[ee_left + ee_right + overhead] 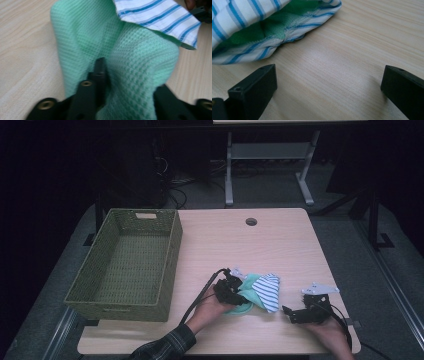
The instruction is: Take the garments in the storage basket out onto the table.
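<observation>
Green cloth [248, 295] sits near the surface's [280, 245] front edge, pinched by the left tool [234, 292]; the right tool [295, 312] is spread wide.

My left gripper [125, 100] has matt black plastic jaws with small brass-coloured screw fittings, and between them sits a mint-green waffle-weave cloth [140, 75], soft and finely dimpled. Over it lies a smoother woven cloth, white with blue stripes [162, 17], its stitched hem visible in my right gripper view. My right gripper [328, 87] shows the same dull black plastic. The table [280, 240] is pale wood-grain laminate with a faint sheen. The basket [170, 265] is rough olive-green wicker.
</observation>
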`<state>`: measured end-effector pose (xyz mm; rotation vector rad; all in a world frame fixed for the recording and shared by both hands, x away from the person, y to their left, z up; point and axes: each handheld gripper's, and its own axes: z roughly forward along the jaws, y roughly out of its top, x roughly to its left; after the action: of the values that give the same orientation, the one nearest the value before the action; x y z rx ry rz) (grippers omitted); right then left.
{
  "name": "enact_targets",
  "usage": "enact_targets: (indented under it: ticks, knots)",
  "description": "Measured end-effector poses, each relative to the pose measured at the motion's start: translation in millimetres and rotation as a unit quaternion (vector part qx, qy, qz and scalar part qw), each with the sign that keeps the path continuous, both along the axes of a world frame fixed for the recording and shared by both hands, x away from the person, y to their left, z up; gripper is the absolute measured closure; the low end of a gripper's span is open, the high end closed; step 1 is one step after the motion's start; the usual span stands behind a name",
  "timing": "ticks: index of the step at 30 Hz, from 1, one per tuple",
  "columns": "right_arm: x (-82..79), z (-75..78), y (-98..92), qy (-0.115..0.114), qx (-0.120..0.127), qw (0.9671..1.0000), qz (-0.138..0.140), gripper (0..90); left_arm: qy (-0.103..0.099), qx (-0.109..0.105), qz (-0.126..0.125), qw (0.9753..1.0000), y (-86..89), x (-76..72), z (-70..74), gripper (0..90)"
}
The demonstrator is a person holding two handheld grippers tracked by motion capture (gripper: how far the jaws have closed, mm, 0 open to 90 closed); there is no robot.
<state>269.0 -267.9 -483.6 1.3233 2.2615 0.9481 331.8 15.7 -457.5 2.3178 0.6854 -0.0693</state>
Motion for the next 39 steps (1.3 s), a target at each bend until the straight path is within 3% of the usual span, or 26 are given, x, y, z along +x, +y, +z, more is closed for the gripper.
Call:
enact_targets:
  ticks: [3, 6, 15, 19, 21, 25, 28, 35, 39]
  knots:
    - [0.0, 0.0, 0.0, 0.0, 0.0, 1.0, 0.0, 0.0, -0.006, -0.003, -0.012, 0.9999, 0.1, -3.3, 5.5, 46.4]
    - [0.0, 0.0, 0.0, 0.0, 0.0, 1.0, 0.0, 0.0, -0.014, -0.009, -0.017, 0.9997, 1.5, -7.2, 12.2, 39.8]
    - [0.0, 0.0, 0.0, 0.0, 0.0, 1.0, 0.0, 0.0, -0.023, -0.014, -0.031, 0.9992, 7.0, -11.8, 29.8, 31.4]
    - [0.0, 0.0, 0.0, 0.0, 0.0, 1.0, 0.0, 0.0, -0.022, -0.036, -0.031, 0.9986, 9.5, -13.8, 37.1, 29.6]
    - [0.0, 0.0, 0.1, 0.0, 0.0, 1.0, 0.0, 0.0, -0.019, -0.052, -0.032, 0.998, 10.1, -14.3, 40.8, 29.7]
    - [0.0, 0.0, 0.0, 0.0, 0.0, 1.0, 0.0, 0.0, -0.025, -0.059, -0.036, 0.9973, 7.3, -16.2, 47.3, 30.4]
    - [0.0, 0.0, 0.1, 0.0, 0.0, 1.0, 0.0, 0.0, -0.026, -0.066, -0.041, 0.9966, 3.3, -18.4, 50.2, 36.8]
    - [0.0, 0.0, 0.1, 0.0, 0.0, 1.0, 0.0, 0.0, -0.032, -0.07, -0.062, 0.9951, -11.7, -25.9, 52.7, 52.0]
    - [0.0, 0.0, 0.1, 0.0, 0.0, 1.0, 0.0, 0.0, -0.033, -0.065, -0.074, 0.9946, -21.5, -29.7, 51.2, 55.8]
